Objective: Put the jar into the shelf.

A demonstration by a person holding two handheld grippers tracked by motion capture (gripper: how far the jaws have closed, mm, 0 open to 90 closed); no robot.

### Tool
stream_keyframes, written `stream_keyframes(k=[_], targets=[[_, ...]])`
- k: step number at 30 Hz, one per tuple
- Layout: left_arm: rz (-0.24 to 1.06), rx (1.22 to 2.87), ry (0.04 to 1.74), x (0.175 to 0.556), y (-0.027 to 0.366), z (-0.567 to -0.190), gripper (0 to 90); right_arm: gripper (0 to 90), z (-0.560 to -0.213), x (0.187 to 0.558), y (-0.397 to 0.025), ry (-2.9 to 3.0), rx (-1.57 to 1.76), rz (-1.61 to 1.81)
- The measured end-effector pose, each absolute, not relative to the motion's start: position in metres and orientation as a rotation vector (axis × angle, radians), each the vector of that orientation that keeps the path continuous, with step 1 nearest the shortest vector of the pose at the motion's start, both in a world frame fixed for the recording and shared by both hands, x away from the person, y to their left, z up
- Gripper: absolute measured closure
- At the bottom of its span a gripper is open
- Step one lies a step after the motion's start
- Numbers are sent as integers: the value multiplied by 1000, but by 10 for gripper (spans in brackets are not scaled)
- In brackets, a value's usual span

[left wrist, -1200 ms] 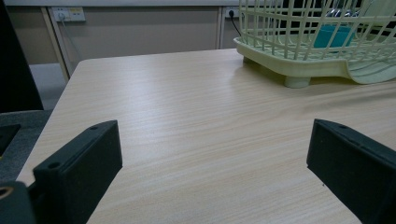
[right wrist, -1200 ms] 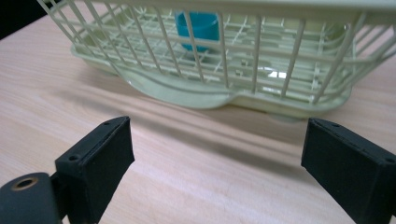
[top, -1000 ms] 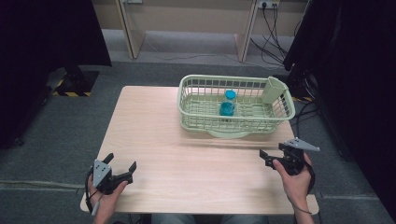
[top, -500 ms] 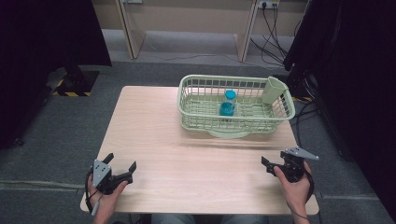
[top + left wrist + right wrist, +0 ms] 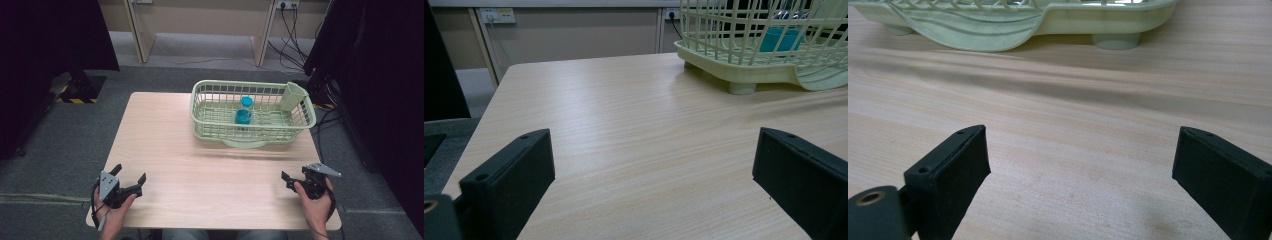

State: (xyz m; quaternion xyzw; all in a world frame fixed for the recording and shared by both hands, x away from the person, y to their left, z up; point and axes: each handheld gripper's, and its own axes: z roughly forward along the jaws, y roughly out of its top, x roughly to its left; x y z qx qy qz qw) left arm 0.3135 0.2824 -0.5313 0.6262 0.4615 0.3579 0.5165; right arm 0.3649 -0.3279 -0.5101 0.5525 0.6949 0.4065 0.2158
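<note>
High view: a light wooden table (image 5: 200, 150) is seen from above, and two hand-held grippers are kept low at its near edge. At the near left corner, the left gripper (image 5: 131, 178) is held with its jaws spread apart and nothing between them. Well ahead of it and off to its right, a pale green basket (image 5: 210, 127) is set on the far side of the table. A small blue cup (image 5: 243, 116) is stood inside the basket, with a blue lid (image 5: 246, 101) just behind it, and a pale green holder (image 5: 294, 96) is fixed at the basket's far right corner. At the near right corner, the right gripper (image 5: 295, 178) is likewise held released and empty, and the basket is found well ahead of it, slightly to its left.
</note>
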Motion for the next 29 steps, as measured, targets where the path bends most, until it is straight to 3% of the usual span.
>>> stream_keyframes(k=[29], targets=[[859, 1509, 1109, 314, 282, -531, 25, 76, -522, 362, -329, 1911, 1523, 1138]])
